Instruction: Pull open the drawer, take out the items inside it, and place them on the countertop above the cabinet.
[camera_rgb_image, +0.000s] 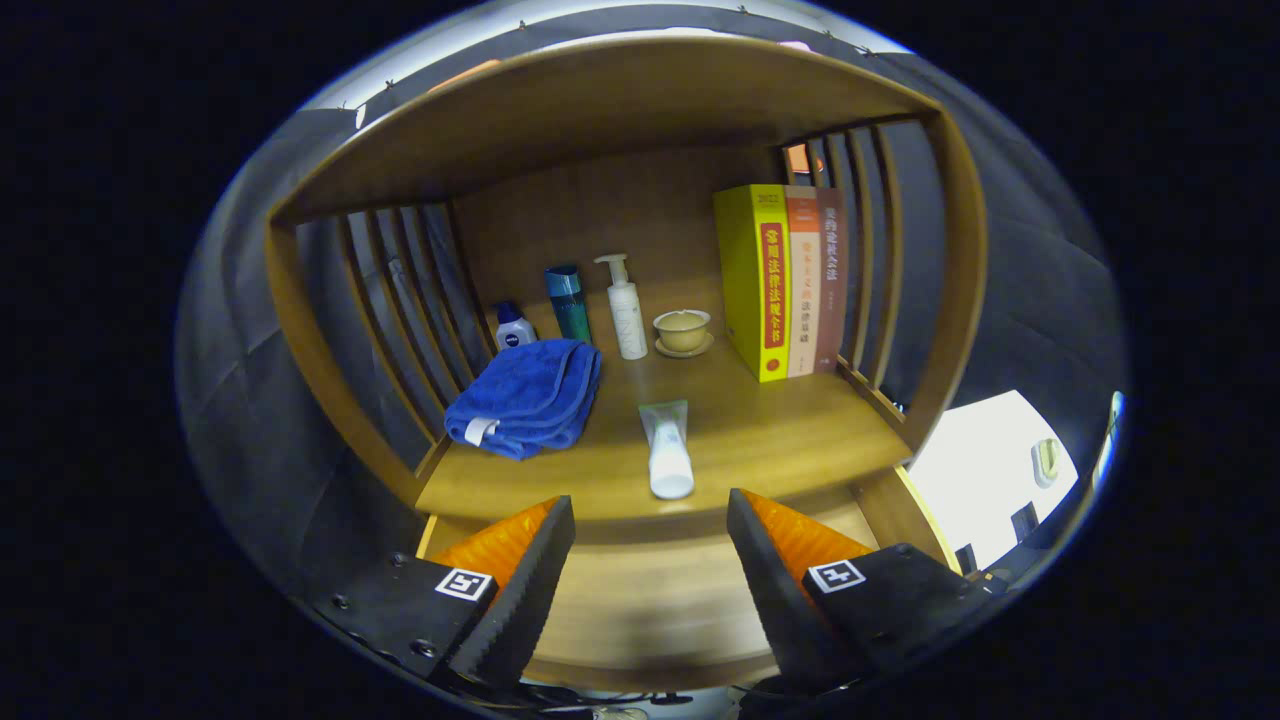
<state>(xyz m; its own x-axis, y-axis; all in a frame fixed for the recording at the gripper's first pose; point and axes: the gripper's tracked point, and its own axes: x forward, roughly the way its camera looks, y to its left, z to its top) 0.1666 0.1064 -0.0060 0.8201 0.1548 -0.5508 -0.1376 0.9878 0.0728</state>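
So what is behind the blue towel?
Behind the blue towel stand a small white bottle and a teal tube; their bases are hidden. The open fingers hold nothing.

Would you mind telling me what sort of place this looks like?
Likely a mock home setup: a wooden cabinet shelf holding a folded blue towel, toiletry bottles such as a white pump bottle, and upright books. The open gripper hovers before it.

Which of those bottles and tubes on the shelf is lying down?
The white tube, flat on the countertop just ahead of the open gripper. The three bottles behind the blue towel stand upright.
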